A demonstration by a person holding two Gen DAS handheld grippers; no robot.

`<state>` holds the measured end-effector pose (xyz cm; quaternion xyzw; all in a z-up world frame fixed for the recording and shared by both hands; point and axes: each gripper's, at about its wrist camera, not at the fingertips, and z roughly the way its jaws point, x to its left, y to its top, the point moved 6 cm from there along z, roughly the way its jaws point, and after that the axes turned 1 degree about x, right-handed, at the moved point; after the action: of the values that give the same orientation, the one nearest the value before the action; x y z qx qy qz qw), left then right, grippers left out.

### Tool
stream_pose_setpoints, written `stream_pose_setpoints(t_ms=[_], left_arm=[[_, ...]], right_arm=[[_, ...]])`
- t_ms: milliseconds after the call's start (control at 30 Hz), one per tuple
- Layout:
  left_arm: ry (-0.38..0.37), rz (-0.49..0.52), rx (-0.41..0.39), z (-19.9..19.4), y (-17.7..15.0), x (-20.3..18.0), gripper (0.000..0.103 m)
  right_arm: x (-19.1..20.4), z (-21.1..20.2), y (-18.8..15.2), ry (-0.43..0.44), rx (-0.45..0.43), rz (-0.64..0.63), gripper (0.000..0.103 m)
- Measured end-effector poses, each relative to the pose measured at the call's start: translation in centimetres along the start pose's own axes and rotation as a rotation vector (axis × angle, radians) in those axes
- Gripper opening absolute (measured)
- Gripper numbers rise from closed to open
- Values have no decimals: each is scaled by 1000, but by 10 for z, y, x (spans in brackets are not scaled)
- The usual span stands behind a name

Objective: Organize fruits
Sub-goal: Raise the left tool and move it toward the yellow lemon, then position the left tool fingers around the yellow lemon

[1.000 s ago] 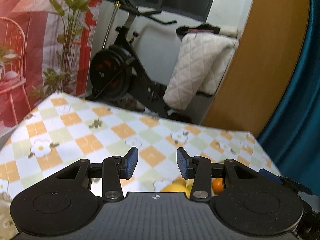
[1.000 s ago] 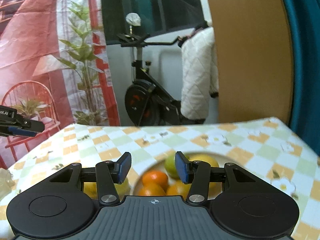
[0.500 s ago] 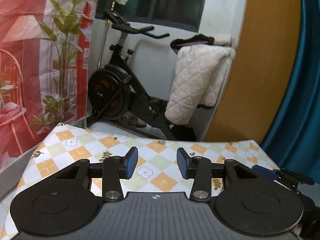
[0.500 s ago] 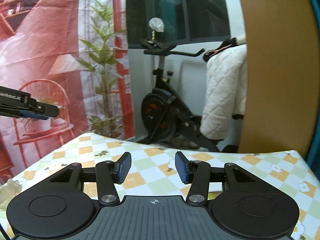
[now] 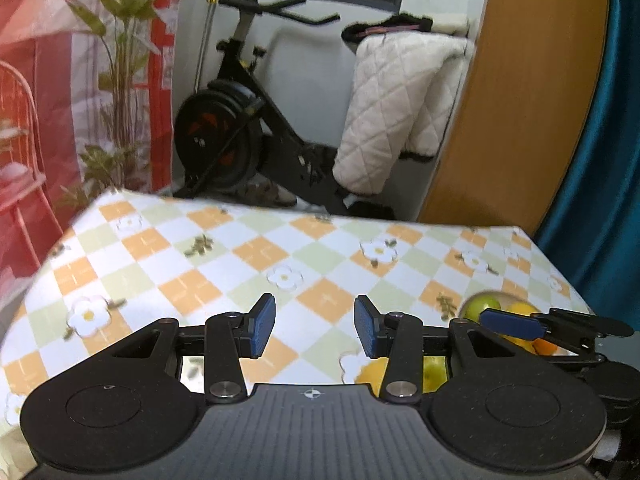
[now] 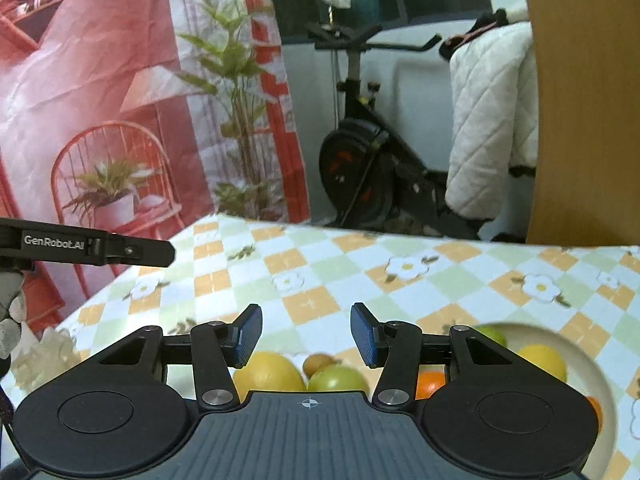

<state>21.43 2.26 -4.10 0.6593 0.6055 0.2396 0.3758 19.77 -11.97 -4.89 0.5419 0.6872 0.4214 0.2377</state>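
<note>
**Fruit low and close under both tongs, nothing gripped yet**

The right tongs (image 6: 306,334) stand apart with only air and tablecloth between the blue pads. Just below and in front of them, on the checked table (image 6: 440,272), lies loose fruit: a large yellow fruit (image 6: 268,372) under the left pad, a green fruit (image 6: 338,378) nearer the centre line, and a small brown fruit (image 6: 318,362) touching the pair from behind. To the right sits a pale plate (image 6: 600,376) holding a yellow fruit, a green one and some orange ones, partly hidden by the tongs' body.

The left tongs (image 5: 316,332) are likewise apart and empty. From that view the loose yellow and green fruit peep out low and to the right, mostly behind the right finger's arm — so the right hand looks the nearer and better lined up on them.

My reading is that the next move is a short dip down and forward onto one loose fruit, then a carry rightward to the plate. These fruits are round, so no long axis matters; the green one sits most nearly between the pads. The far half of the table is bare — plenty of room ahead — but the plate lies near the table's right edge, and the two tongs are close enough to foul each other.
</note>
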Motion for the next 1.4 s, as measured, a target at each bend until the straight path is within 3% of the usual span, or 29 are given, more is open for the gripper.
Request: stream_pose_setpoints(t_ms=[333, 633, 1000, 1400], left_arm=[[-90, 1, 107, 17, -23, -6, 46], [-106, 9, 175, 29, -34, -5, 46], [-112, 38, 194, 46, -34, -12, 46], [-211, 22, 226, 57, -39, -22, 46]], right_arm=[[8, 14, -46, -38, 146, -9, 46], [16, 22, -46, -3, 170, -34, 45], [20, 29, -48, 18, 183, -62, 39], [19, 37, -55, 40, 207, -35, 40]])
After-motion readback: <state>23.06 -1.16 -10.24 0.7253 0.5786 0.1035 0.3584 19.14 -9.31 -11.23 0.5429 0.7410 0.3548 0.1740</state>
